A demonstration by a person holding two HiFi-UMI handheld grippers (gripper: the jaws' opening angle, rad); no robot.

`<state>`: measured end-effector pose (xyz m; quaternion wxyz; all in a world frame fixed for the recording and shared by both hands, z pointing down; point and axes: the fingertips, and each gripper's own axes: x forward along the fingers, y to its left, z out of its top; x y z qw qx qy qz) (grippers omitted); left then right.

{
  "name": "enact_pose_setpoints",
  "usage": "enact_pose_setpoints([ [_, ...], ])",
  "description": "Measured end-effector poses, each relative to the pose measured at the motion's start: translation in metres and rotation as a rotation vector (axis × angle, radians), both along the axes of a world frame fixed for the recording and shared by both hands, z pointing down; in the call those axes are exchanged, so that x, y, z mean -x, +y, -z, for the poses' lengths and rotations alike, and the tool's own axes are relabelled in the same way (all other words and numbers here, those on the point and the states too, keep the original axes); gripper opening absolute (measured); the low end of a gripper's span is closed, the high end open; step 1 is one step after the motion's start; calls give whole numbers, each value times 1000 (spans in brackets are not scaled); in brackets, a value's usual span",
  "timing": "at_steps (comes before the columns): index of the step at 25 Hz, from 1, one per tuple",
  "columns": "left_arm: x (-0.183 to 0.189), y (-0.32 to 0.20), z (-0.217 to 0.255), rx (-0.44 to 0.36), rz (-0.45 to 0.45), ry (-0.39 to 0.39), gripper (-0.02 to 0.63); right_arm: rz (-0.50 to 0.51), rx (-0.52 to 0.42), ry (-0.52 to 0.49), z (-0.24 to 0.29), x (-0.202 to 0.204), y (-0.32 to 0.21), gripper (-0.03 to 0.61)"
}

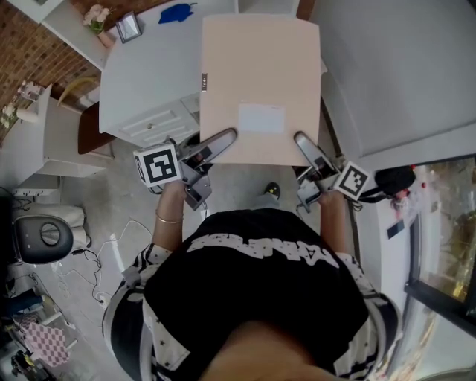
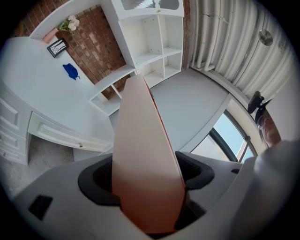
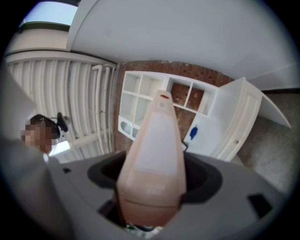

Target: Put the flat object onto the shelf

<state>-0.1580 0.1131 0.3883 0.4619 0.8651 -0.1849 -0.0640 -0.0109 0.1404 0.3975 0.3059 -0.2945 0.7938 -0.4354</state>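
Observation:
A flat, pale pink box [image 1: 260, 74] with a light label patch is held level in front of me, above the white furniture. My left gripper [image 1: 221, 138] is shut on its near left edge, and my right gripper [image 1: 303, 141] is shut on its near right corner. In the left gripper view the flat box [image 2: 145, 154] runs edge-on out from between the jaws toward the white shelf unit [image 2: 157, 44]. In the right gripper view the flat box [image 3: 154, 154] fills the jaws, with the shelf unit [image 3: 154, 101] beyond against a brick wall.
A white desk [image 1: 149, 74] with drawers stands on the left, bearing a blue object [image 1: 176, 13], a picture frame [image 1: 128, 27] and flowers [image 1: 95, 15]. A white slab [image 1: 401, 67] lies on the right. A dark appliance [image 1: 41, 238] and cables sit on the floor at left.

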Motion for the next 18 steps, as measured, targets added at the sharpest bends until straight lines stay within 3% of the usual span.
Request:
enact_pose_setpoints([
  [12,-47,-25,2,5,5,-4,378,3,7,-3,3,-47,-26,382],
  [18,-107,-40,-1,1,-7,-3,378,-10,0,-10,2,-106,-40,382],
])
